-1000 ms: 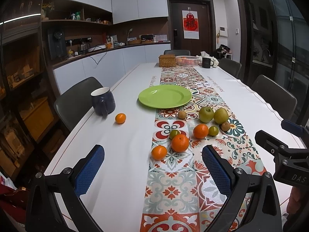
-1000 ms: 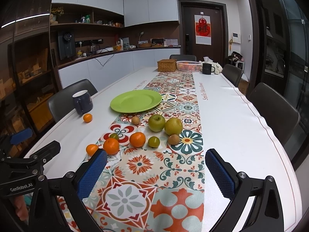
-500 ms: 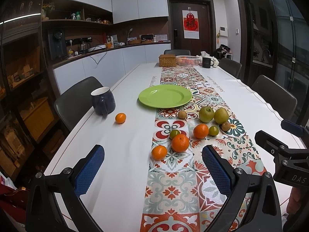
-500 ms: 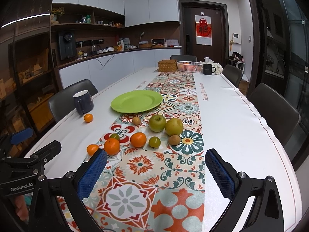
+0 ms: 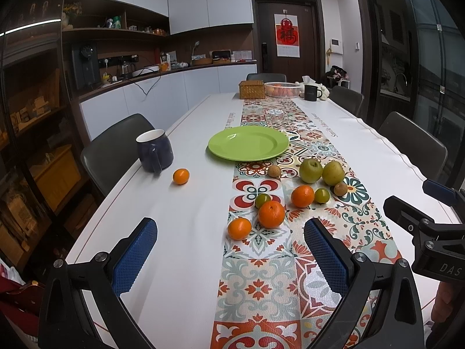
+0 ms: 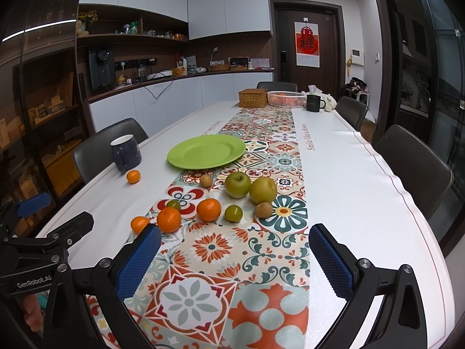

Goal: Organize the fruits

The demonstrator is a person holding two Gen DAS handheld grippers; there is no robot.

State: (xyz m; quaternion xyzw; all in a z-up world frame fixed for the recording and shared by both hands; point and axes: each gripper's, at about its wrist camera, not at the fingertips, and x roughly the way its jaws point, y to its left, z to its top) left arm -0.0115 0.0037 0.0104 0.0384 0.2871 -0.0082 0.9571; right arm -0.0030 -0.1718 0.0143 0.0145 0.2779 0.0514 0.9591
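1. My left gripper [image 5: 229, 250] hovers low over the near end of the table [image 5: 186, 212] with its jaws spread wide and nothing between them; the pads [image 5: 134, 257] are blue with a fine cross-hatched grip.
2. My right gripper [image 6: 234, 257] stands just as wide open and holds nothing; its pads [image 6: 331, 261] carry the same blue knurled facing on black arms.
3. The fruit lies loose on the patterned runner [image 5: 258, 285], a glossy, slightly pebbled strip of floral tiles down a smooth white tabletop.
4. I count four oranges: a large dimpled one [image 5: 271, 214], a medium one [image 5: 302, 196], a smaller one [image 5: 239, 228], and a small one [image 5: 181, 176] apart on the bare white, near the mug [image 5: 154, 150].
5. Two large round yellow-green fruits [image 5: 311, 170] sit touching side by side.
6. Two small green fruits [image 5: 322, 195], smooth-skinned, lie among the oranges.
7. Two small brown, dull-skinned fruits [image 5: 274, 171] lie near the large pair.
8. One glossy green plate [image 5: 248, 143], round and bare, sits beyond the fruit.
9. The mug is dark blue, rounded, white inside.
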